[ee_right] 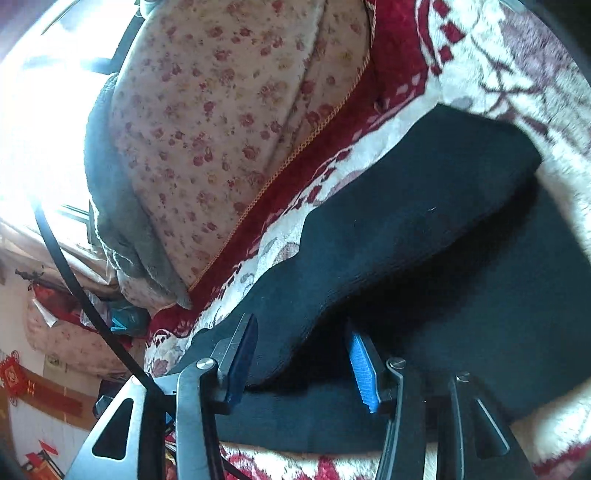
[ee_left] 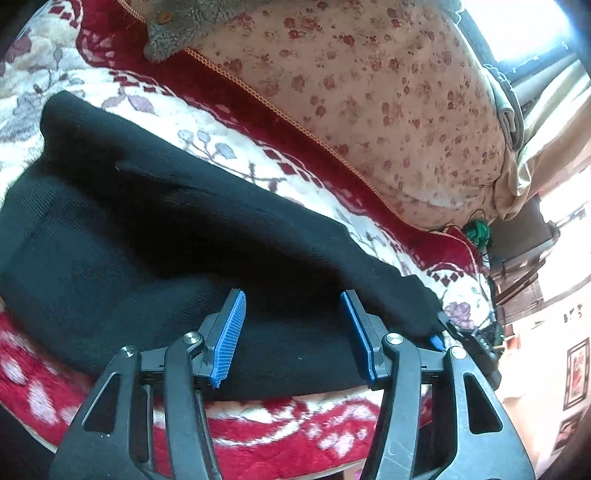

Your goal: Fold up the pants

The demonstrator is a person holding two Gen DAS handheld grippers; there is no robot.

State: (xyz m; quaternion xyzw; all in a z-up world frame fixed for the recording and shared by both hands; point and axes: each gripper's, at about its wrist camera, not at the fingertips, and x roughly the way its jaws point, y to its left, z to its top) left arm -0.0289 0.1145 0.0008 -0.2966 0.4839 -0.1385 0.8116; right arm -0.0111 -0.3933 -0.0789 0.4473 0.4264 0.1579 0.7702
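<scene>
Black knit pants (ee_left: 155, 236) lie folded over themselves on a red and white floral blanket (ee_left: 258, 435). My left gripper (ee_left: 293, 306) is open, its blue pads (ee_left: 231, 339) just above the near edge of the pants, holding nothing. In the right wrist view the pants (ee_right: 424, 206) show a raised upper layer over a lower one. My right gripper (ee_right: 301, 332) is open, with the edge of the upper layer lying between its fingers (ee_right: 364, 365). The right gripper's tip also shows in the left wrist view (ee_left: 437, 341) at the pants' right end.
A cream quilt with small red flowers (ee_left: 369, 96) is piled behind the pants, and shows in the right wrist view too (ee_right: 221, 129). A grey fleece (ee_left: 184, 29) lies on it. A black cable (ee_right: 81, 295) hangs at left. Bright windows lie beyond.
</scene>
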